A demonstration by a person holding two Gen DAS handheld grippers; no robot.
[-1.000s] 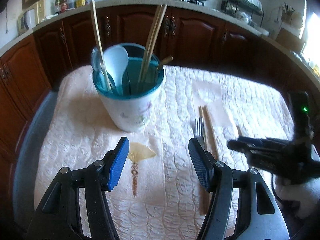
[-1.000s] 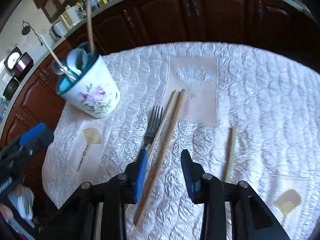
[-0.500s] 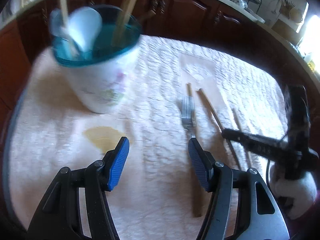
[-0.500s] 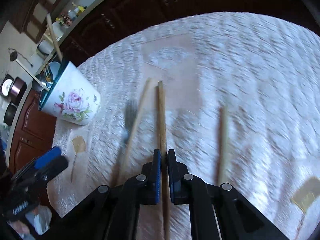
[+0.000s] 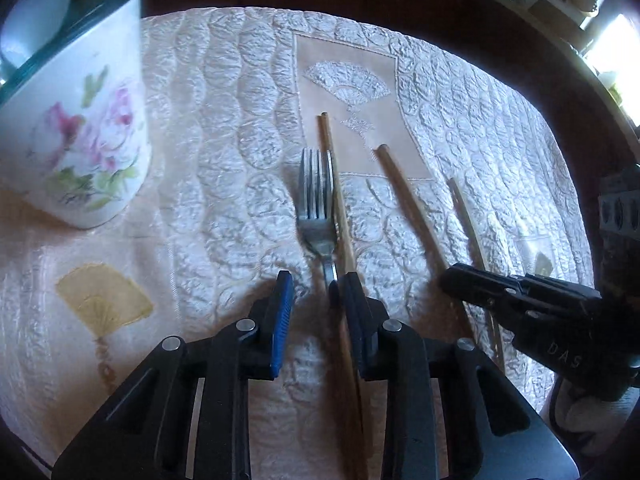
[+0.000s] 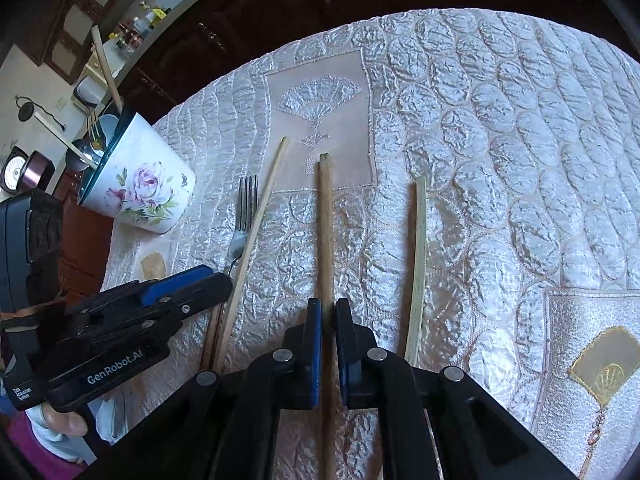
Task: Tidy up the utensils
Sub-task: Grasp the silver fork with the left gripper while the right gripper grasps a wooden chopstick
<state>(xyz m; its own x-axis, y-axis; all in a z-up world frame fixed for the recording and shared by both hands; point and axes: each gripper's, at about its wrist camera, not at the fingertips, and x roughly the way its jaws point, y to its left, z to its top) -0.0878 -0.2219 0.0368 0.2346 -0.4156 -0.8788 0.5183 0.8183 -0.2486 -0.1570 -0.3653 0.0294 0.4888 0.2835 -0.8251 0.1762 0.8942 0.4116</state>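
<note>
The right hand-held gripper (image 6: pixel 328 312) is clenched on a chopstick (image 6: pixel 325 216) lying lengthwise ahead of it on the worktop (image 6: pixel 500 128). The left hand-held gripper (image 5: pixel 318 290), jaws just narrowing but ungripped, straddles the fork (image 5: pixel 318 196) handle.

The left gripper (image 5: pixel 316 292) pointed steeply down, its jaws just closing but still apart; the right gripper (image 6: pixel 328 312) stood clamped nearly shut.

The left gripper (image 6: pixel 208 280), seen beside the flowered cup (image 6: pixel 140 188), bears "GenRobot.AI" in white on its black body with small illegible print below, while the right gripper (image 5: pixel 450 280) bears embossed letters reading "DAS".
</note>
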